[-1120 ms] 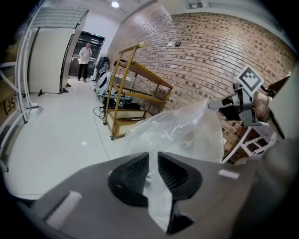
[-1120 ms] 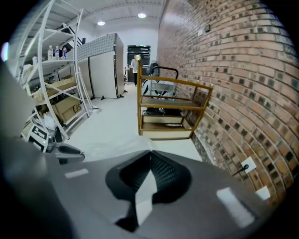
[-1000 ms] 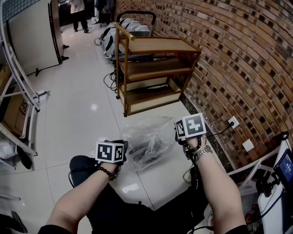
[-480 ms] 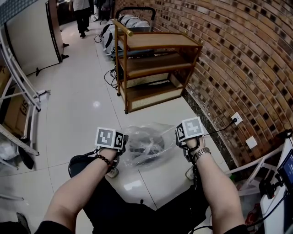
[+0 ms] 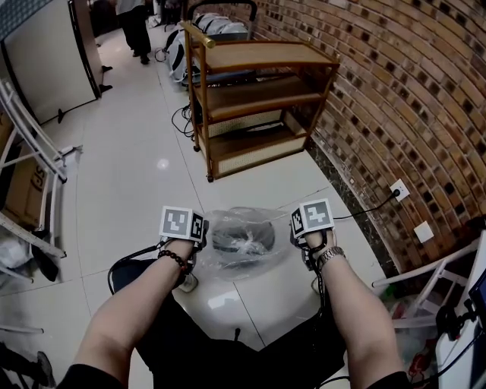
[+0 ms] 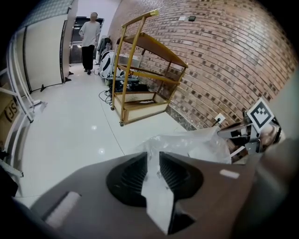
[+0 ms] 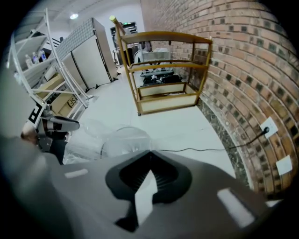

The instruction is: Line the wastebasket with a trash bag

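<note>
A clear trash bag (image 5: 228, 262) drapes over a dark round wastebasket (image 5: 243, 237) on the floor between my knees. My left gripper (image 5: 203, 241) is at the bag's left edge. In the left gripper view, bag film (image 6: 196, 144) runs into the left gripper (image 6: 153, 156). Its jaws have just been opening a little, and the film still fills the narrow gap between the pads. My right gripper (image 5: 295, 237) holds the bag's right edge. In the right gripper view the right gripper (image 7: 150, 169) has its jaws closed on the film, and the bag (image 7: 124, 140) spreads out to the left.
A wooden shelf cart (image 5: 258, 99) stands ahead, beside the brick wall (image 5: 410, 114). A cable runs from the wall socket (image 5: 398, 190) along the floor on the right. White racks (image 5: 30, 152) stand on the left. A person (image 5: 137, 23) walks far back.
Both grippers have sunk toward the floor, the right one further. The bag has come down with them and now sits lower around the wastebasket.
</note>
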Demonstrator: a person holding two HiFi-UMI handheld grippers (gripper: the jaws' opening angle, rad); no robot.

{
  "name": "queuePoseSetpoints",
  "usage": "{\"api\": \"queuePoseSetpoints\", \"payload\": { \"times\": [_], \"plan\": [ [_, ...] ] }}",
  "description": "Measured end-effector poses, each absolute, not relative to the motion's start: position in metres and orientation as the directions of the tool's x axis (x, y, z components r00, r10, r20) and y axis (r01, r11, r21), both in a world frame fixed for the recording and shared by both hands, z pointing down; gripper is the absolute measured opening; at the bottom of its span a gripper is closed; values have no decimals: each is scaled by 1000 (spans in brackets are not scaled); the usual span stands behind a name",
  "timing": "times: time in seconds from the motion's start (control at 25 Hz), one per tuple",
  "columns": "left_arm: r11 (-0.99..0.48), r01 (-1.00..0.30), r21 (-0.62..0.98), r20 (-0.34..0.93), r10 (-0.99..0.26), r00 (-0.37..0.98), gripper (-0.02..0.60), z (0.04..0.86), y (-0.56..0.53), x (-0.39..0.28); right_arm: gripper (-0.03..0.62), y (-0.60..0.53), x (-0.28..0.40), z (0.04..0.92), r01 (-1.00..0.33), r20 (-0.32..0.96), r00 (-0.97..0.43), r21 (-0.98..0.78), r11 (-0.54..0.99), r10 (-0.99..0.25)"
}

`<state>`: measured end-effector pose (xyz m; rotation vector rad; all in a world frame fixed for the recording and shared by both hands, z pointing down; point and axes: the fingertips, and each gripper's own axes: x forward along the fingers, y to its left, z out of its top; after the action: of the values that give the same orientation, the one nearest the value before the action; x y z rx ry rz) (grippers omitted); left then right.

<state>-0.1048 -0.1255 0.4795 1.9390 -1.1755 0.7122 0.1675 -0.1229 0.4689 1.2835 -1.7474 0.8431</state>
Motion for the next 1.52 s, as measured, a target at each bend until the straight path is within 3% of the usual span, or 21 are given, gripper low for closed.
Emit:
{"api": "queuePoseSetpoints", "payload": {
  "times": [0.68, 0.96, 1.08, 1.28, 1.52],
  "plan": [
    [-291, -917, 274, 791, -474, 387, 86, 519, -165, -105, 11, -153, 172, 515, -971, 874, -169, -67, 231, -455],
    [-297, -917, 266, 798, -466, 382, 86, 533, -175, -102, 103, -168, 167, 534, -969, 860, -199, -101, 226, -469],
    [-297, -917, 265, 802, -461, 380, 86, 538, -180, -102, 106, -173, 162, 537, -965, 853, -214, -109, 239, -476],
    [-351, -907, 231, 799, -464, 383, 92, 537, -184, -95, 106, -175, 148, 539, -932, 851, -233, -57, 358, -470],
    [-563, -820, 100, 795, -451, 406, 98, 525, -170, -64, 104, -157, 119, 541, -808, 858, -322, -29, 589, -399]
  ]
}}
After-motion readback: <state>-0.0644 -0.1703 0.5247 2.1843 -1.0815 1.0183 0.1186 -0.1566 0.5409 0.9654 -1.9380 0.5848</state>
